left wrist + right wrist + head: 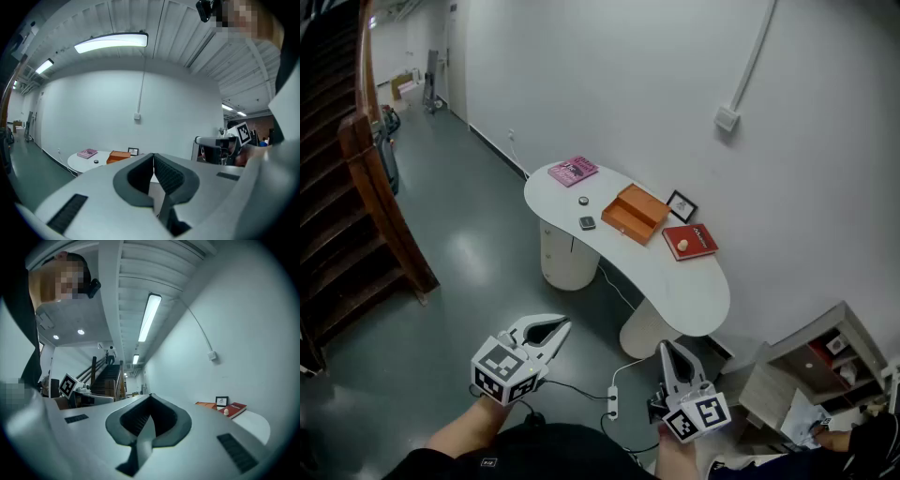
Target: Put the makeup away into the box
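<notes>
Both tools hang low in front of the person, well short of the white table point(675, 281). The left gripper point(563, 325) has its jaws brought together at the tips, and its own view confirms it: the left gripper's ribbed pads meet with nothing between them. The right gripper point(667, 346) is the same story, jaws pressed together and empty, and it points towards the table's near end. Over on the tabletop, the orange box point(635, 213) sits open near the wall, roughly mid-table. Just to its left lie two small makeup pieces: a round pot point(583, 201) and, nearer the table's front edge, a dark compact point(587, 223), both apart from the box. A pink book point(573, 171) rests at the table's far end. On the other side of the box stands a small picture frame point(682, 205) against the wall, with a red book point(690, 241) beside it and a pale lump point(682, 246) on its cover. Down on the floor point(469, 272), a white power strip point(613, 403) lies between the two grippers.
</notes>
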The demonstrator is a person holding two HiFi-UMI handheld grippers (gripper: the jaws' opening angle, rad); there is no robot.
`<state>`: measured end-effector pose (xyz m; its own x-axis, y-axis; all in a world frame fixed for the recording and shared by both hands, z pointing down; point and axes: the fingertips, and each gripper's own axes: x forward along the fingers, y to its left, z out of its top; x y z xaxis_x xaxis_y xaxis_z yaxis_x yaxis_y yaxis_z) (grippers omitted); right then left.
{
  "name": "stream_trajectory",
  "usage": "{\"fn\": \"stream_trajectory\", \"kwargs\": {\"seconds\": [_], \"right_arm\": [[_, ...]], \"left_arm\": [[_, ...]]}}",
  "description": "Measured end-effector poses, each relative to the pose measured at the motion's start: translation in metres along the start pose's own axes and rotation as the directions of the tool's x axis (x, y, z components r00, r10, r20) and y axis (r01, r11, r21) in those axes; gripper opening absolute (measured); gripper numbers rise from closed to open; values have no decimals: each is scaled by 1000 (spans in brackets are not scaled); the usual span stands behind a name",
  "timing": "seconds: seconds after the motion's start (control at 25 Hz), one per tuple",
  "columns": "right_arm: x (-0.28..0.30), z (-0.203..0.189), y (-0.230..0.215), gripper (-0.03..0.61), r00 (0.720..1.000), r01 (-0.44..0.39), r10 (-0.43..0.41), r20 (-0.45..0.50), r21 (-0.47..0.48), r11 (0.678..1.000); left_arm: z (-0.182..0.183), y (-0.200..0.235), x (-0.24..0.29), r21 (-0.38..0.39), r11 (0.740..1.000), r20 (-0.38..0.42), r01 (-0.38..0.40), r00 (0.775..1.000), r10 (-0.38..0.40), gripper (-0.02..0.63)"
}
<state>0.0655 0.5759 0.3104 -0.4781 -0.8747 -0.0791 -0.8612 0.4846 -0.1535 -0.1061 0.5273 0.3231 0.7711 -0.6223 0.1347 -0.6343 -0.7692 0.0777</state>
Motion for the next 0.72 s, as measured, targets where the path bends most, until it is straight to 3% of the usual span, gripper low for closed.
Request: {"fn": "stream_trajectory", "kwargs": {"seconds": [0.4, 0.72], "right_arm": [[-1, 1, -15, 34, 1000, -9, 9, -11, 0, 1000], [-19, 5, 3, 35, 981, -189, 189, 33, 0, 982]], "left_arm": [[1, -2, 15, -5, 1000, 0, -17, 1000, 17, 14], [-8, -21, 25, -12, 999, 6, -41, 999, 41, 14]]}}
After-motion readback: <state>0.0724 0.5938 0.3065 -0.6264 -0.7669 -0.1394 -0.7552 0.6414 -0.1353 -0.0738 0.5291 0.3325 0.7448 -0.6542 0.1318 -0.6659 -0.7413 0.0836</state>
